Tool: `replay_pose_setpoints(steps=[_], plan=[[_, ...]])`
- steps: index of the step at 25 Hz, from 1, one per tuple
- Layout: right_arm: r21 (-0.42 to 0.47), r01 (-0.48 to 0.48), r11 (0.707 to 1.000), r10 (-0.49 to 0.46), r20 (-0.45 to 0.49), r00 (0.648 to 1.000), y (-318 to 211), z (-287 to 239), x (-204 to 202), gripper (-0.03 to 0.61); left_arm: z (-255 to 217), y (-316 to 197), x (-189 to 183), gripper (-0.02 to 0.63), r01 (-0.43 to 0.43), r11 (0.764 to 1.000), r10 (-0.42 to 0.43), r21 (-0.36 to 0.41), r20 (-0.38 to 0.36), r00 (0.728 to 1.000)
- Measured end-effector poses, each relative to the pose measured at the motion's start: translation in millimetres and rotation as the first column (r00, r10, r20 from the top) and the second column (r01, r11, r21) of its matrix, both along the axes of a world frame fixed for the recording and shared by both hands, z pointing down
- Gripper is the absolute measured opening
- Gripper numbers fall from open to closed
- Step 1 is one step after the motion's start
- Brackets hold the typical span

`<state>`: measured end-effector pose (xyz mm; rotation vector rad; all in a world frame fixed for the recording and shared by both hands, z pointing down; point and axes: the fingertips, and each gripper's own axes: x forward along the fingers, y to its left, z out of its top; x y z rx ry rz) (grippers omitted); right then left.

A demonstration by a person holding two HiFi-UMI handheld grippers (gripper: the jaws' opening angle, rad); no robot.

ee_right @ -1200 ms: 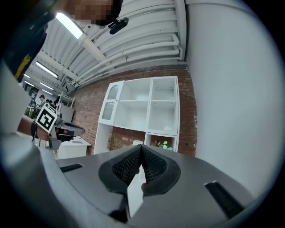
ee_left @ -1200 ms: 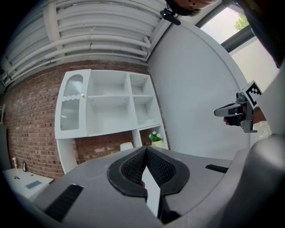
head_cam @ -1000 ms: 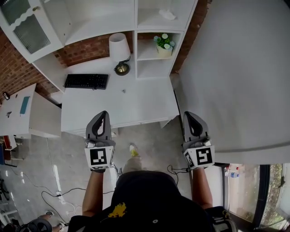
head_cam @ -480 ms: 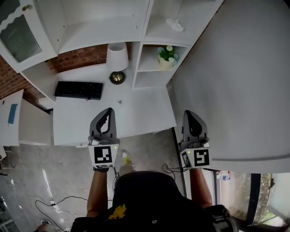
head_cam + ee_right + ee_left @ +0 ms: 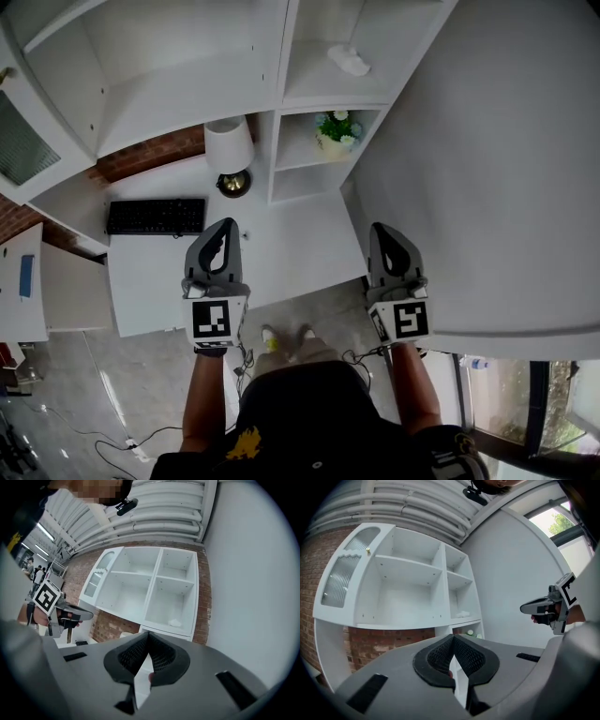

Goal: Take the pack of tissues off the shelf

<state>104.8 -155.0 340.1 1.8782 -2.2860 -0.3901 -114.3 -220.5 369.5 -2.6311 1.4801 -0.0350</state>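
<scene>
The pack of tissues (image 5: 349,60) is a small white bundle lying in the upper right compartment of the white shelf unit (image 5: 281,75). It also shows in the left gripper view as a pale lump (image 5: 462,614), and as the tissue pack (image 5: 175,622) in the right gripper view. My left gripper (image 5: 223,228) and right gripper (image 5: 382,230) are held side by side over the desk's front edge, pointing at the shelf and well short of it. Both are shut and hold nothing. In their own views the left gripper (image 5: 453,639) and right gripper (image 5: 148,635) have their black pads meeting at the tips.
A white desk (image 5: 300,253) stands under the shelf with a black keyboard (image 5: 156,217) and a lamp (image 5: 229,150) on it. A potted plant (image 5: 333,129) fills the compartment below the tissues. A grey wall (image 5: 487,141) runs along the right.
Both grippers and the person have come forward toward the desk and shelf, staying shut. The shelf now looks nearer and larger, and the grippers reach over the desk's front edge.
</scene>
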Motion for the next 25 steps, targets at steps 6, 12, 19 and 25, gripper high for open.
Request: replay_pose_setpoints(steps=[6,12,19,25], plan=[[0.028,0.061,0.998,-0.06,-0.025,0.998,-46.3,-26.4,15.2,0.003,-1.5,-18.4,11.8,0.017,0.013,1.0,-0.013,-0.015,0.036,0.999],[-0.065,0.155,0.986,-0.161,-0.108,0.981,-115.4,-23.5,19.2,0.003,-22.8,-33.2,42.0,0.017,-0.011,1.0,0.01,0.019,0.039,0.999],[-0.125,0.198,0.972,-0.221,-0.217,0.951,-188.2,-58.5,21.3,0.178,-41.5,-55.8,56.5,0.017,-0.028,0.999,0.027,0.031,0.028,0.999],[-0.214,0.208,0.954,-0.273,-0.34,0.9,-239.3,-76.0,16.8,0.261,-44.1,-59.7,78.9,0.017,-0.065,0.997,0.064,0.031,0.051,0.997]])
